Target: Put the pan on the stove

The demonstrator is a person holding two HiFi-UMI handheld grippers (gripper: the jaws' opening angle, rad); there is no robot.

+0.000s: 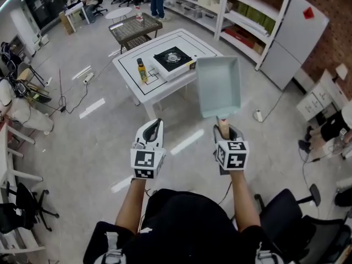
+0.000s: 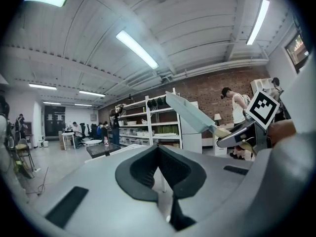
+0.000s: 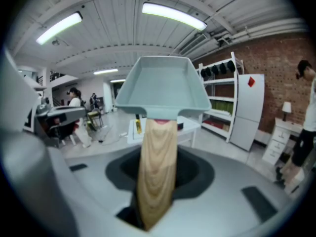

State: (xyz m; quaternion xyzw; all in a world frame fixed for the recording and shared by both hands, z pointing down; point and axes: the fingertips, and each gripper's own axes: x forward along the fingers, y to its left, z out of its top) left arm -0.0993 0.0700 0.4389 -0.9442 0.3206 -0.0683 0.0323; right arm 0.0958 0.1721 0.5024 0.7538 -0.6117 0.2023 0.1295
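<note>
My right gripper (image 1: 224, 131) is shut on the wooden handle (image 3: 157, 172) of a pale green rectangular pan (image 1: 219, 87). The pan is held up in the air, tilted, short of the white table (image 1: 137, 84). On that table sits a portable stove (image 1: 172, 58) with a black burner top, and a yellow bottle (image 1: 142, 70) stands beside it at the left. In the right gripper view the pan (image 3: 162, 88) fills the middle and hides most of the table. My left gripper (image 1: 153, 127) hangs level with the right one, shut and holding nothing. From the left gripper view the pan (image 2: 190, 113) shows edge-on at the right.
A dark glass-topped table (image 1: 135, 29) stands behind the white one. Shelving (image 1: 247, 15) and a white cabinet (image 1: 294, 34) line the right. Cables (image 1: 77, 100) lie on the floor at the left, and chairs (image 1: 25, 205) stand at both sides. People are at the far back.
</note>
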